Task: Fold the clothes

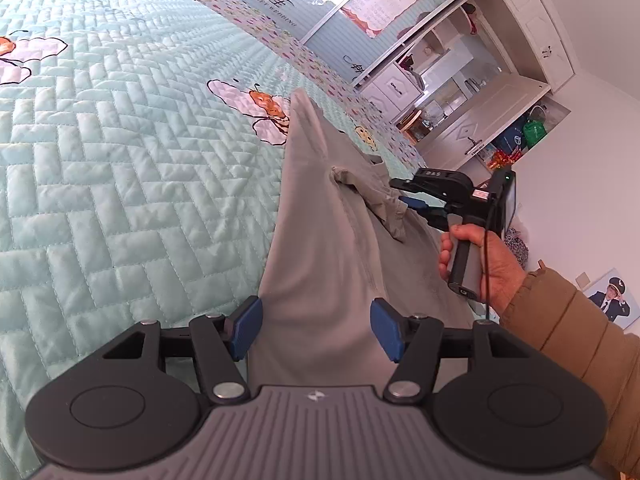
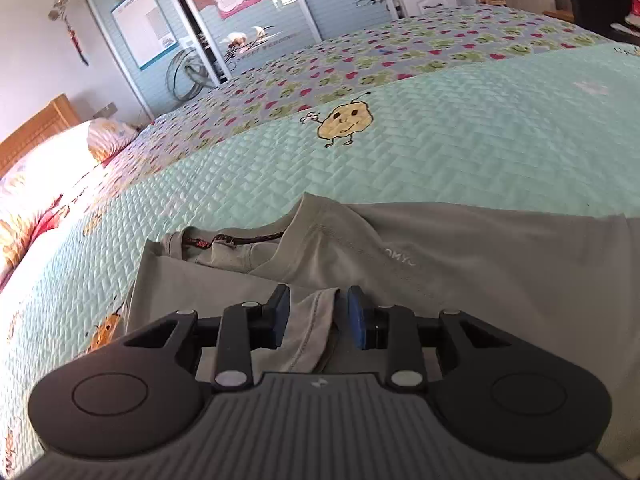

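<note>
A plain grey shirt (image 2: pixel 460 264) lies on a mint-green quilt (image 1: pixel 120 184) with zigzag stitching, cartoon bees, and a border of hearts and green frogs.

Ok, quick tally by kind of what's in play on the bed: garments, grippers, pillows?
Grey T-shirt: 1
Grippers: 2, left gripper and right gripper
Pillow: 1
Total: 4

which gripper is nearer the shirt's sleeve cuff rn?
Right. The right gripper has the sleeve cuff between its open pads, fabric draped in the gap. The left gripper is open over the grey shirt body, well back from the cuff.
</note>
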Demonstrator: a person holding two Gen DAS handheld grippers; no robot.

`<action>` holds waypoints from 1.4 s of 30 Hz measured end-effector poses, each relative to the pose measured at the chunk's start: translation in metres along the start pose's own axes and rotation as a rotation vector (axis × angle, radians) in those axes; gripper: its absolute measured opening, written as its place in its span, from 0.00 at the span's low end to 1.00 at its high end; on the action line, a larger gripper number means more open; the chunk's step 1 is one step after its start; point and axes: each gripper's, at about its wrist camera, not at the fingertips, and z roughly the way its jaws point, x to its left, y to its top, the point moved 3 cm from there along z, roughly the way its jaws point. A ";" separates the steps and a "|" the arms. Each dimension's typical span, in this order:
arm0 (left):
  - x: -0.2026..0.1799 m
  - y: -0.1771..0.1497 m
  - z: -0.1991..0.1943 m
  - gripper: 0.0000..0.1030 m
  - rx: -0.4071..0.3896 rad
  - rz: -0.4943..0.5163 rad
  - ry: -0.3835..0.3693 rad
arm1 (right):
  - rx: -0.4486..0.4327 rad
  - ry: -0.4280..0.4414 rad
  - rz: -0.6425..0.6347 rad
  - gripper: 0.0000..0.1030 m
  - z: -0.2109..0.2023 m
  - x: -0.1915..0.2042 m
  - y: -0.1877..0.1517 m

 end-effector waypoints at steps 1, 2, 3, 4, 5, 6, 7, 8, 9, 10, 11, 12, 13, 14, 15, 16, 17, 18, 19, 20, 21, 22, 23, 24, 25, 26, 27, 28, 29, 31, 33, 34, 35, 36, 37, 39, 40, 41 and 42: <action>0.000 0.000 0.000 0.61 -0.001 0.003 0.000 | 0.010 -0.009 -0.031 0.27 0.003 0.004 0.000; 0.000 -0.001 0.000 0.61 -0.002 0.007 -0.001 | 0.020 -0.019 -0.062 0.09 0.006 0.008 0.000; 0.000 -0.001 0.000 0.61 -0.003 0.012 -0.003 | 0.023 -0.034 -0.086 0.04 0.007 0.011 -0.001; -0.001 -0.001 0.000 0.61 -0.005 0.016 -0.004 | 0.013 -0.056 -0.089 0.04 0.006 0.011 -0.001; -0.001 -0.001 0.000 0.61 -0.005 0.018 -0.005 | 0.008 -0.071 -0.077 0.04 0.005 0.008 -0.001; 0.000 -0.001 0.000 0.61 -0.005 0.018 -0.006 | 0.005 -0.083 -0.071 0.04 0.005 0.006 -0.001; 0.000 -0.001 0.000 0.61 -0.005 0.019 -0.007 | 0.007 -0.089 -0.073 0.03 0.006 0.004 -0.001; 0.000 -0.001 0.000 0.61 -0.006 0.020 -0.008 | 0.009 -0.094 -0.076 0.03 0.006 0.003 -0.002; 0.001 -0.001 -0.001 0.61 -0.005 0.019 -0.010 | 0.011 -0.100 -0.078 0.03 0.006 0.002 -0.002; 0.001 0.000 -0.001 0.61 -0.005 0.017 -0.012 | 0.013 -0.110 -0.078 0.03 0.006 0.002 -0.002; 0.001 0.000 -0.001 0.61 -0.005 0.016 -0.013 | 0.013 -0.120 -0.074 0.03 0.005 0.001 -0.002; 0.002 0.000 -0.001 0.61 -0.006 0.015 -0.014 | 0.011 -0.128 -0.061 0.03 0.003 0.000 -0.001; 0.002 -0.001 -0.002 0.61 -0.007 0.017 -0.015 | 0.004 -0.136 -0.052 0.03 0.001 0.000 0.000; 0.002 -0.001 -0.002 0.61 -0.008 0.019 -0.016 | -0.010 -0.148 -0.052 0.06 -0.002 0.002 0.002; 0.002 -0.002 -0.002 0.61 -0.010 0.021 -0.017 | -0.026 -0.140 -0.059 0.08 -0.004 0.005 0.004; 0.003 -0.002 -0.002 0.61 -0.013 0.023 -0.019 | -0.042 -0.094 -0.083 0.10 -0.004 0.012 0.006; 0.003 -0.003 -0.002 0.61 -0.015 0.026 -0.022 | -0.059 -0.049 -0.107 0.17 -0.005 0.018 0.009; 0.003 -0.003 -0.002 0.61 -0.017 0.027 -0.025 | -0.065 -0.009 -0.136 0.25 -0.004 0.025 0.010; 0.003 -0.003 -0.002 0.62 -0.019 0.026 -0.029 | -0.049 0.019 -0.176 0.38 0.002 0.033 0.010; 0.004 -0.003 -0.002 0.62 -0.020 0.025 -0.034 | -0.033 0.047 -0.215 0.43 0.007 0.041 0.011; 0.004 -0.003 -0.002 0.62 -0.021 0.023 -0.038 | -0.016 0.066 -0.262 0.43 0.014 0.050 0.010; 0.005 -0.004 -0.002 0.63 -0.022 0.021 -0.042 | -0.001 0.057 -0.323 0.43 0.021 0.059 0.008; 0.005 -0.004 -0.002 0.63 -0.023 0.021 -0.046 | 0.007 0.039 -0.377 0.44 0.028 0.067 0.007; 0.005 -0.004 -0.003 0.63 -0.024 0.021 -0.049 | 0.012 0.034 -0.419 0.44 0.033 0.072 0.006; 0.005 -0.004 -0.003 0.64 -0.025 0.022 -0.052 | 0.015 0.029 -0.456 0.45 0.037 0.077 0.006; 0.005 -0.004 -0.003 0.65 -0.025 0.023 -0.056 | 0.015 0.021 -0.483 0.46 0.040 0.080 0.006; 0.005 -0.005 -0.003 0.65 -0.025 0.025 -0.059 | 0.019 0.019 -0.502 0.46 0.042 0.081 0.007; 0.004 -0.005 -0.003 0.66 -0.025 0.027 -0.061 | 0.033 0.032 -0.506 0.46 0.043 0.081 0.007; 0.004 -0.005 -0.003 0.67 -0.026 0.030 -0.064 | 0.047 0.045 -0.510 0.42 0.043 0.081 0.008; 0.004 -0.006 -0.003 0.68 -0.026 0.035 -0.066 | 0.063 0.060 -0.517 0.15 0.042 0.082 0.008; 0.003 -0.007 -0.003 0.69 -0.026 0.038 -0.068 | 0.062 0.059 -0.531 0.08 0.039 0.085 0.007; 0.003 -0.007 -0.003 0.69 -0.026 0.038 -0.069 | 0.056 0.054 -0.536 0.06 0.037 0.086 0.006; 0.004 -0.007 -0.003 0.69 -0.026 0.039 -0.069 | 0.047 0.047 -0.536 0.04 0.034 0.088 0.005; 0.004 -0.007 -0.003 0.69 -0.026 0.039 -0.069 | 0.041 0.042 -0.533 0.01 0.032 0.089 0.005; 0.004 -0.007 -0.003 0.69 -0.026 0.039 -0.070 | 0.035 0.035 -0.527 0.00 0.032 0.089 0.003; 0.006 -0.006 -0.002 0.69 -0.026 0.040 -0.070 | 0.020 -0.009 -0.516 0.00 0.031 0.089 0.002; 0.007 -0.005 -0.002 0.69 -0.025 0.040 -0.071 | 0.025 -0.022 -0.490 0.00 0.032 0.086 0.003; 0.008 -0.005 -0.002 0.69 -0.025 0.040 -0.071 | 0.030 -0.037 -0.456 0.00 0.033 0.082 0.003; 0.008 -0.005 -0.002 0.69 -0.025 0.040 -0.071 | 0.032 -0.042 -0.418 0.00 0.033 0.078 0.004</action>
